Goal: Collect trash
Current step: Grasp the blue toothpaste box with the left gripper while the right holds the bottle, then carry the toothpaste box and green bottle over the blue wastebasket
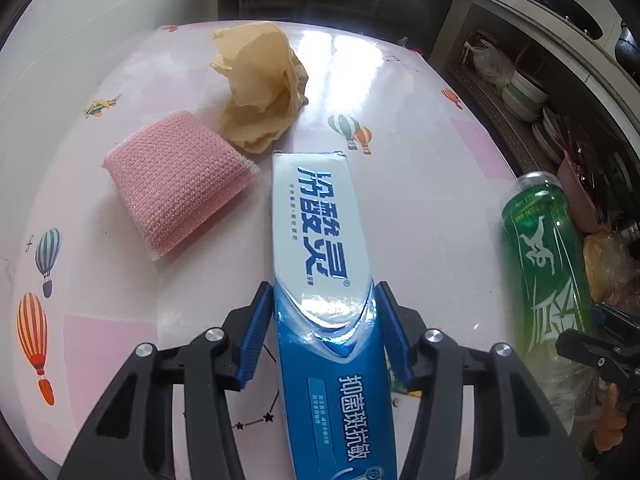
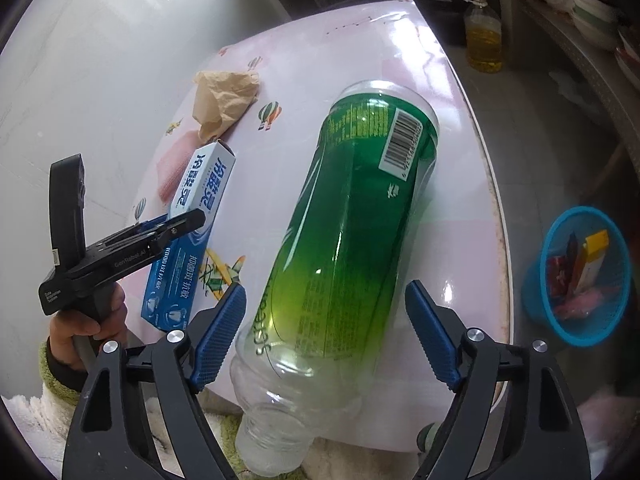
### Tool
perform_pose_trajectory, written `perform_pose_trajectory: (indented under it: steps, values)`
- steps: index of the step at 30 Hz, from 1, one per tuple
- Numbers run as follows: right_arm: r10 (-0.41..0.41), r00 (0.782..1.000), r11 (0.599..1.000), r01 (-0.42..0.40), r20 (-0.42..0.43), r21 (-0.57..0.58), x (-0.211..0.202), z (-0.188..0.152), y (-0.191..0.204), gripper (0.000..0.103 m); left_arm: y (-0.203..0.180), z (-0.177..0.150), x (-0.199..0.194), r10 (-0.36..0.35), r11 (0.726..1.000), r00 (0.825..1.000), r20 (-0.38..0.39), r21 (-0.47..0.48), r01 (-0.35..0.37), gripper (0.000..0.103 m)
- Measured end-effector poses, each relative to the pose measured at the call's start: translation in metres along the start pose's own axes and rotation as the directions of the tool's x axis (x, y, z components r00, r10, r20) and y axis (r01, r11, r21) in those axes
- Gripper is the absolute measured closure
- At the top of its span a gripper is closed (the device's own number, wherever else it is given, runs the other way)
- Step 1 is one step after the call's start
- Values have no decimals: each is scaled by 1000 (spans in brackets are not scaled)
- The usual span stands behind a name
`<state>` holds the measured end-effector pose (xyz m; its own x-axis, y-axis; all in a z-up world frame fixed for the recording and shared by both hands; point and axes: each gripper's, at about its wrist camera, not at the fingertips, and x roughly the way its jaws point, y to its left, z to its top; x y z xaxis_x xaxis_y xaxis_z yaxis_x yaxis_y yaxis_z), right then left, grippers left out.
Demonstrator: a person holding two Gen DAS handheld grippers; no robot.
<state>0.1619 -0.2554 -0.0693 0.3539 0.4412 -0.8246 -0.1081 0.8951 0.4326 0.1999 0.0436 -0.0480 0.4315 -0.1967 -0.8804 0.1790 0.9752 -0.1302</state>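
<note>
A: Why straddle both items?
B: Probably to lift both together into the blue basket (image 2: 538, 288).
A: The fingers?
B: The left gripper (image 1: 324, 330) presses both pads against the toothpaste box (image 1: 320, 264). The right gripper (image 2: 326, 334) gapes around the green bottle (image 2: 352, 216), pads apparently not touching it.

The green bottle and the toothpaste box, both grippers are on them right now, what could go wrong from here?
1. The right gripper straddles the green bottle with its pads apart; the round, glossy body may roll or slip as they close.
2. The bottle's neck overhangs the table edge, so a nudge could tip it off, missing the blue basket.
3. The left gripper clamps the toothpaste box near one end; the long free end could swing into the pink sponge.
</note>
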Motion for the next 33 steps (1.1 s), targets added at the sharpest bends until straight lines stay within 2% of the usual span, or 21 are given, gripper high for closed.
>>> perform_pose_trajectory:
  steps: [8, 22, 23, 24, 25, 33]
  values:
    - [4, 999, 1000, -4, -47, -10, 14, -5, 8, 23, -3, -20, -11, 8, 1000, 1000, -3, -3, -8, 52]
    - [-13, 998, 999, 11, -56, -41, 26, -4, 24, 24, -7, -23, -10, 26, 1000, 1000, -7, 14, -26, 51]
    - [-7, 998, 999, 5, -55, -40, 26, -5, 24, 26, -7, -23, -10, 25, 1000, 1000, -4, 13, -25, 52]
    - [1, 998, 999, -2, -56, -35, 27, -5, 24, 33, -7, -24, -10, 25, 1000, 1000, -1, 13, -25, 52]
    - [4, 999, 1000, -5, -53, -29, 26, -6, 22, 35, -7, -24, -10, 25, 1000, 1000, 1, 12, -25, 52]
    - [90, 996, 994, -89, -15, 59, 14, -9, 3, 36, -4, -25, -16, 17, 1000, 1000, 16, -9, -17, 53]
